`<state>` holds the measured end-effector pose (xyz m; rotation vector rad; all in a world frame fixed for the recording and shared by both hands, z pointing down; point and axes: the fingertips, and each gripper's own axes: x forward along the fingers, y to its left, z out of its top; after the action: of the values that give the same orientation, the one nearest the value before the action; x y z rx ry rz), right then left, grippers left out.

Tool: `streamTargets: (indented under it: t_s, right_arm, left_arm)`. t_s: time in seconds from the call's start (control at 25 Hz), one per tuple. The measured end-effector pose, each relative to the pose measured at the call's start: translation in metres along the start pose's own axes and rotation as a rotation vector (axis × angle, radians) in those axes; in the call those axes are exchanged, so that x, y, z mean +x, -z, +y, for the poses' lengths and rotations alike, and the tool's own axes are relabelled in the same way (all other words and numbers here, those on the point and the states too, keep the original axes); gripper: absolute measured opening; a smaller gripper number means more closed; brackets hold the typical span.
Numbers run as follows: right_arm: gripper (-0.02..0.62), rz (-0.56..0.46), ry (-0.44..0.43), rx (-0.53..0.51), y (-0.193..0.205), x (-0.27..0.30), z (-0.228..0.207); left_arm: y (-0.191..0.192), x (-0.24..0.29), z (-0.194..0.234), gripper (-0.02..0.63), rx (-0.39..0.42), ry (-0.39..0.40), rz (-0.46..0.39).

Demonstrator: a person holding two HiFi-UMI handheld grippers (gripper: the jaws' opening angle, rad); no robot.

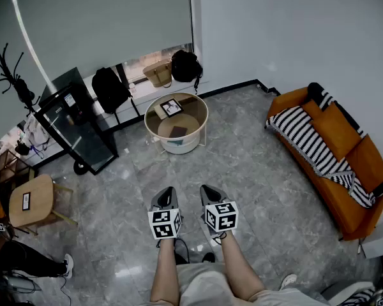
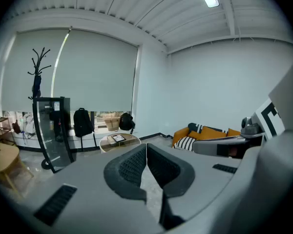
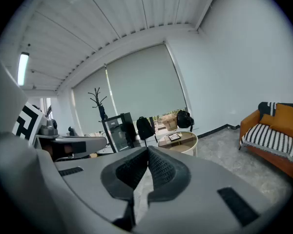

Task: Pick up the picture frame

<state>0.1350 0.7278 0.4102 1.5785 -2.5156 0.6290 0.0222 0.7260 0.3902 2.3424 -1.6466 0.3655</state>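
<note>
Grippers, head view: left gripper (image 1: 168, 191) and right gripper (image 1: 205, 189) are side by side above the person's knees, both aimed at the round counter (image 1: 200, 109).
Picture frame, head view: the picture frame (image 1: 172, 107) rests on the counter's glass top, on its far-left part, well apart from both grippers.
Frame's heading, head view: face up, flat or nearly so, with its edges skewed to the room's walls. It looks almost square, so I cannot tell its long axis from here.
Left gripper view, jaws: left gripper (image 2: 146, 152) has its jaws pressed together with nothing between them.
Left gripper view, target: picture frame (image 2: 118, 138) is small and far ahead on the round counter (image 2: 132, 139).
Right gripper view, jaws: right gripper (image 3: 147, 154) is closed and empty.
Right gripper view, target: picture frame (image 3: 174, 137) sits on the round counter (image 3: 188, 143), ahead and slightly right of the jaws.
Handling, judged: probably light and stiff, with a fragile, slippery glazed face.
Hold, judged: pinch one dark border edge across its thickness, staying off the pane. The jaws would need to open first.
</note>
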Motion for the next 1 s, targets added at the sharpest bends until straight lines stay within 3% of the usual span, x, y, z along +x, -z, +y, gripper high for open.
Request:
streamTargets:
  t_s: [0.48,0.8,1.0]
  right_arm:
    - [0.034,0.005,0.001,0.047,0.005,-0.007,-0.026]
    - [0.034,0.015,0.008,0.094,0.011,-0.009,-0.028]
    - [0.034,0.027,-0.001,0.06,0.01,-0.003,-0.019]
  left_arm:
    - [0.014,0.004,-0.014,0.021,-0.06,-0.002,0.016]
    - [0.017,-0.013,-0.001,0.022,-0.054,-0.036,0.036]
    - [0.014,-0.011,0.015,0.022,-0.087,-0.061,0.027]
